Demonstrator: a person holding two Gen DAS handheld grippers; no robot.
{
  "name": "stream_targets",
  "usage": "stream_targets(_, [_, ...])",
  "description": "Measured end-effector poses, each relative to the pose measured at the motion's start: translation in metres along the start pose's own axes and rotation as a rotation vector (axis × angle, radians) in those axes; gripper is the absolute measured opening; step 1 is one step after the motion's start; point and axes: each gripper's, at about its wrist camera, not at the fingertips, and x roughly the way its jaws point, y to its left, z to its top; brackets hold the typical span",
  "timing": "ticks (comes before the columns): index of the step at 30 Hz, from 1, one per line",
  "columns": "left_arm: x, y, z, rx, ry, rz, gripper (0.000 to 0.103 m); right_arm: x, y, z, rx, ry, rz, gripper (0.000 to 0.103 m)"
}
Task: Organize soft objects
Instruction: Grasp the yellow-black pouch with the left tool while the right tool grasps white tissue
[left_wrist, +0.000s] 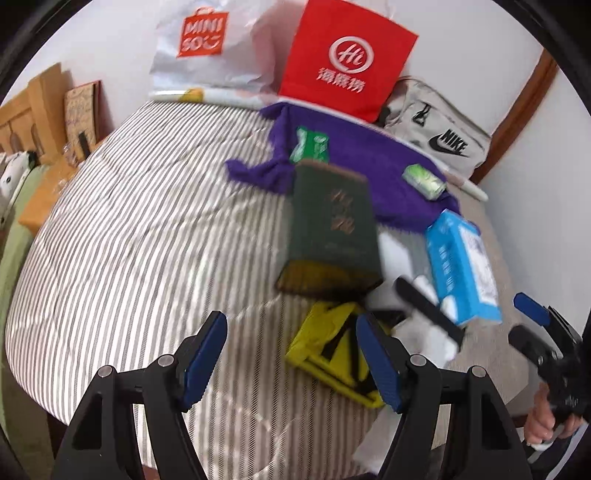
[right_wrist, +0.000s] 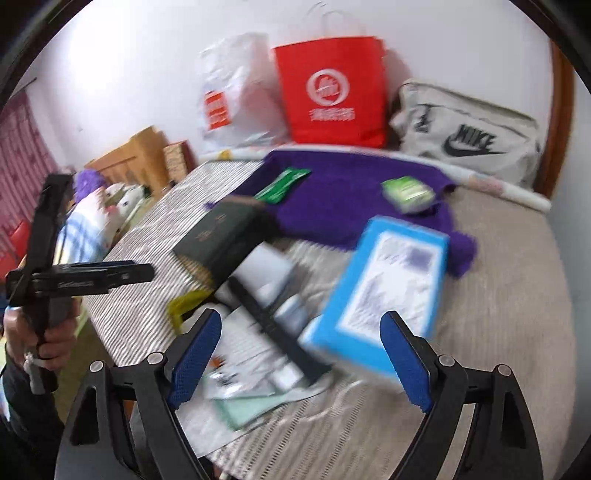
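Observation:
A purple towel lies spread at the far side of the bed with two green packets on it. In front of it lie a dark green book, a blue box and a yellow item. My left gripper hangs open above the striped cover, with the yellow item just beyond its right finger. My right gripper is open over papers and the near end of the blue box, its pads apart from the box. It also shows at the left wrist view's right edge.
A white shopping bag, a red paper bag and a grey Nike bag stand along the wall. A black strip, a white bottle and loose papers lie mid-bed. Wooden furniture stands left of the striped bed cover.

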Motion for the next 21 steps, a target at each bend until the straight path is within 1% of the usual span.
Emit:
stream_targets(3, [0.003,0.012,-0.011,-0.012,0.002,0.010,0.071,0.011,0.025,-0.011,-0.053,0.007,0.061,0.083])
stream_targets(6, [0.010,0.023,-0.019,-0.024,0.023,-0.003,0.071,0.021,0.048,-0.015,-0.115,0.002,0.072,0.083])
stream_targets(9, [0.016,0.029,-0.025,-0.017,0.046,-0.008,0.071,0.036,0.067,-0.016,-0.177,0.015,0.062,0.083])
stream_targets(11, [0.018,0.031,-0.027,-0.010,0.045,-0.010,0.071,0.048,0.076,-0.015,-0.206,0.022,0.048,0.083])
stream_targets(15, [0.022,0.038,-0.029,-0.005,0.050,-0.020,0.071,0.071,0.081,-0.016,-0.222,0.064,0.010,0.082])
stream_targets(17, [0.025,0.042,-0.031,-0.006,0.053,-0.034,0.071,0.082,0.081,-0.018,-0.224,0.085,0.003,0.076])
stream_targets(19, [0.029,0.045,-0.032,-0.006,0.061,-0.052,0.071,0.088,0.080,-0.018,-0.234,0.082,0.002,0.072])
stream_targets(20, [0.031,0.046,-0.032,-0.005,0.066,-0.055,0.071,0.089,0.082,-0.019,-0.247,0.076,-0.006,0.066])
stream_targets(21, [0.031,0.046,-0.032,0.003,0.054,-0.059,0.073,0.089,0.083,-0.018,-0.258,0.067,-0.016,0.055])
